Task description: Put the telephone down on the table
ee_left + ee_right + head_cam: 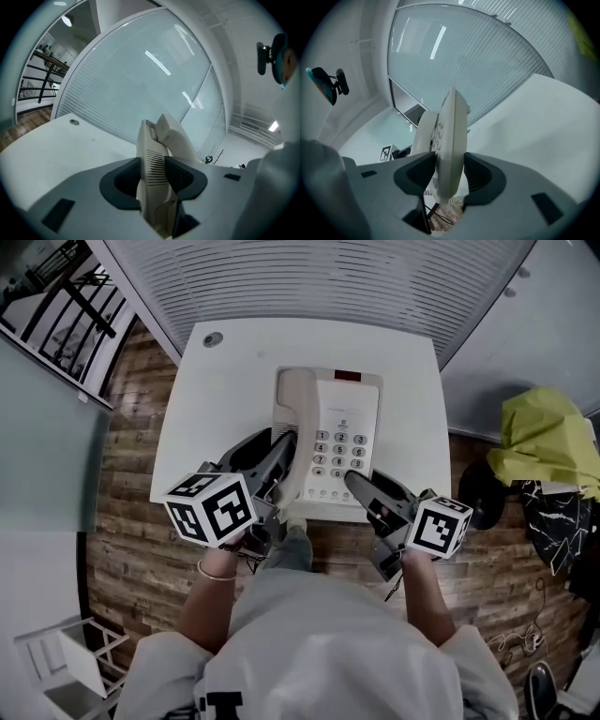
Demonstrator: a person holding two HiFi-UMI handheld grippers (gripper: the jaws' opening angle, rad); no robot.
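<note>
A beige push-button telephone [342, 442], its handset [292, 413] resting in the cradle on its left side, is over the white table [225, 381], its near end at the table's front edge. My left gripper [279, 472] is shut on the near left side, by the handset. My right gripper [361, 488] is shut on the near right edge. In the left gripper view the telephone [152, 140] stands edge-on between the pads of the left gripper [153, 174]. The right gripper [450, 176] likewise clamps the telephone [451, 126]. Whether its base touches the table is unclear.
A small round grommet [213, 338] sits at the table's far left. A glass wall with blinds [319, 277] runs behind the table. A yellow-green cloth [544, 437] lies over dark things at the right. A white stand [75, 657] is on the wooden floor [131, 521] at lower left.
</note>
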